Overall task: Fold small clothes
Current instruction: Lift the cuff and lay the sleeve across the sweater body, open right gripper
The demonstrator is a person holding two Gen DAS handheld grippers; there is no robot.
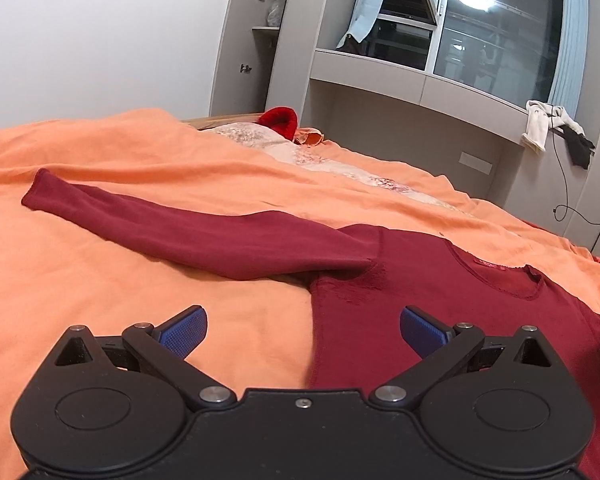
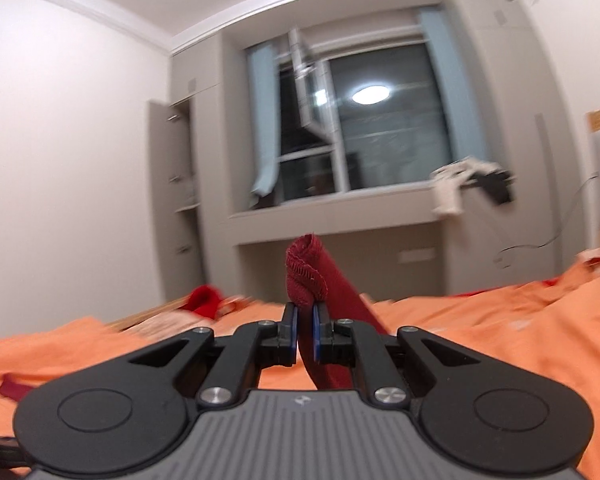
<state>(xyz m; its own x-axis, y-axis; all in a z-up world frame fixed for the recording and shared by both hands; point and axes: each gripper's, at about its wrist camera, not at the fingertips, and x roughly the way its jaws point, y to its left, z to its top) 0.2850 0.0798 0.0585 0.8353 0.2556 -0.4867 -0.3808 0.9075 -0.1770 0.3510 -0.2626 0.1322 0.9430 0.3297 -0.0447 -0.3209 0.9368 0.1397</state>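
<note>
The right claw (image 2: pixel 305 338), black-armed with blue pads, is clamped narrow on a cuff end of the dark red long-sleeved knit shirt (image 2: pixel 332 292); the pinched cloth stands up above the fingertips with its stitched hem curled over, and a band of it falls away behind the right finger toward the bed. The claw points about level, above the orange bedspread (image 2: pixel 480 320).

The left claw (image 1: pixel 303 332) stands wide, its blue ribbed pads (image 1: pixel 182 334) well apart and gripping nothing. It hangs tilted downward over the shirt's side edge, one finger above the bedspread (image 1: pixel 100 280), the other above the shirt's body (image 1: pixel 380 320).

In the left wrist view the shirt lies flat on the bed, neckline to the right, one sleeve (image 1: pixel 180 224) stretched out leftward across the orange cover. Further off lie a pale patterned pillow (image 1: pixel 260 136) and a bright red knitted item (image 1: pixel 280 120). Beyond the bed are grey built-in cabinets (image 1: pixel 380 80), a dark window with pale blue curtains (image 1: pixel 500 32), and white and black clothes (image 1: pixel 548 128) draped on the ledge.
</note>
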